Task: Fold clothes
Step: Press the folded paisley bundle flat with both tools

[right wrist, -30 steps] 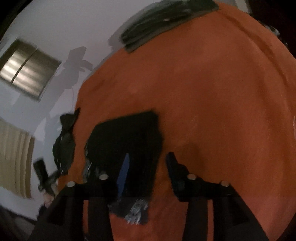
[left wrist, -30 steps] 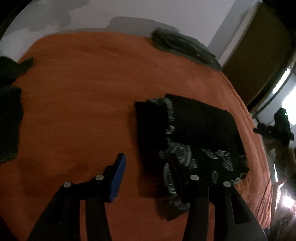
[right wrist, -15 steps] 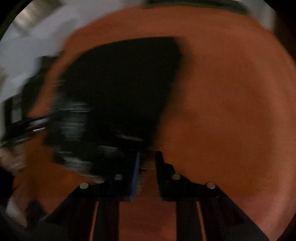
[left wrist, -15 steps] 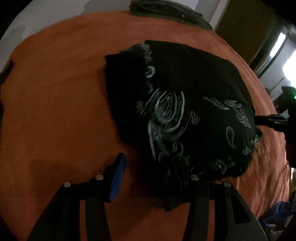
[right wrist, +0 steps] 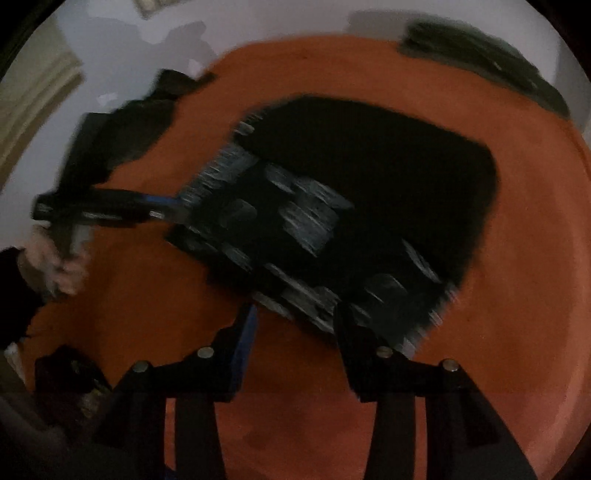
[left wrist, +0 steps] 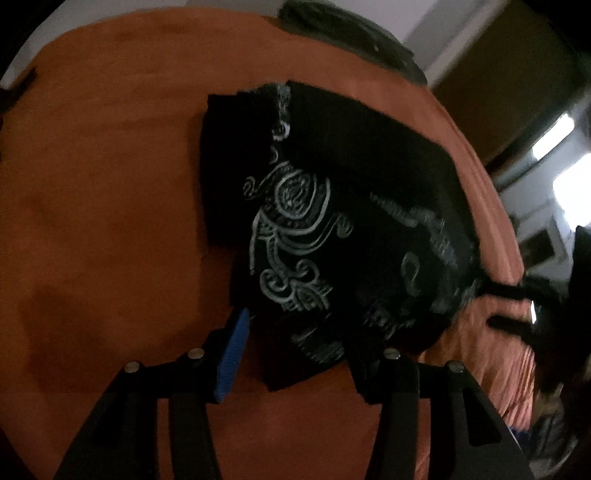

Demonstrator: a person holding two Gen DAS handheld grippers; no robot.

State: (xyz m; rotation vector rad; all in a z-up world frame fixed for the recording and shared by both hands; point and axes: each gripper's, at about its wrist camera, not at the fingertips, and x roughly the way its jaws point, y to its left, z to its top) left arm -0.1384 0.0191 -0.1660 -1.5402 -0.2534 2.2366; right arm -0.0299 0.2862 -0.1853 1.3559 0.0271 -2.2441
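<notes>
We see the black patterned garment (left wrist: 332, 206) lying partly folded on the orange bed cover (left wrist: 103, 192), nearer its right edge than its left, with a folded grey-green pile (left wrist: 351, 33) at the far edge by the wall. Our left gripper (left wrist: 295, 332) straddles the garment's near corner, its jaws opening, cloth between them but not pinched. Our right gripper (right wrist: 295, 321) comes at the opposite side; its jaws are opening too, and the patterned hem sits between them, though that view is smeared with motion, so we cannot be sure whether a pad brushes the cloth.

The risk, as we judge it, is an uneven grab. If one gripper closes on a single layer while the other takes the whole stack, the fold will skew or come apart as we lift. Closing while a hand is moving fast could also drag the garment across the cover and wrinkle what is already folded.
</notes>
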